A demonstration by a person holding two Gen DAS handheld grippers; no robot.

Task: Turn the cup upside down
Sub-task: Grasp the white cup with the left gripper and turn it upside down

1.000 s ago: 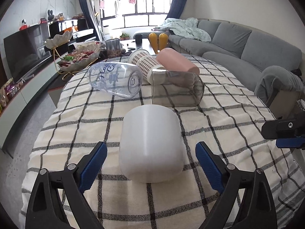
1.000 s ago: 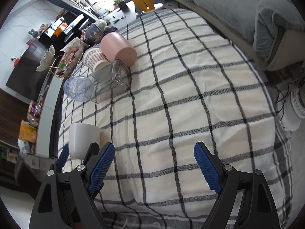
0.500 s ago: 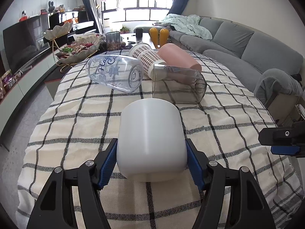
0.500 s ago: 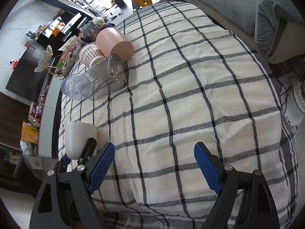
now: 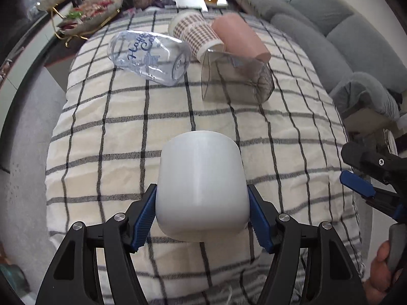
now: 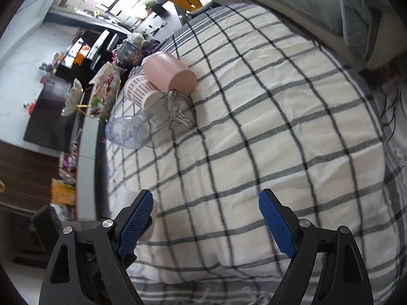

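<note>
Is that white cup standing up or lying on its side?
On its side: the white cup lies lengthwise between the left gripper pads, closed end facing away.

the cup (image 5: 202,190) sits near, between the left gripper's (image 5: 202,214) pads, above the tablecloth (image 5: 127,132), with four tumblers (image 5: 193,48) lying clustered far behind and a sofa (image 5: 330,33) at right.

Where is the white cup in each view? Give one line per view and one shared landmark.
Left wrist view: the white cup sits low in the centre, clamped between the left tool pads.
Right wrist view: only a blurred pale sliver at lower left, beside the right tool's left pad, looks like it; the rest is hidden.
Shared landmark: the pink cup lying on its side on the checked cloth.
</note>
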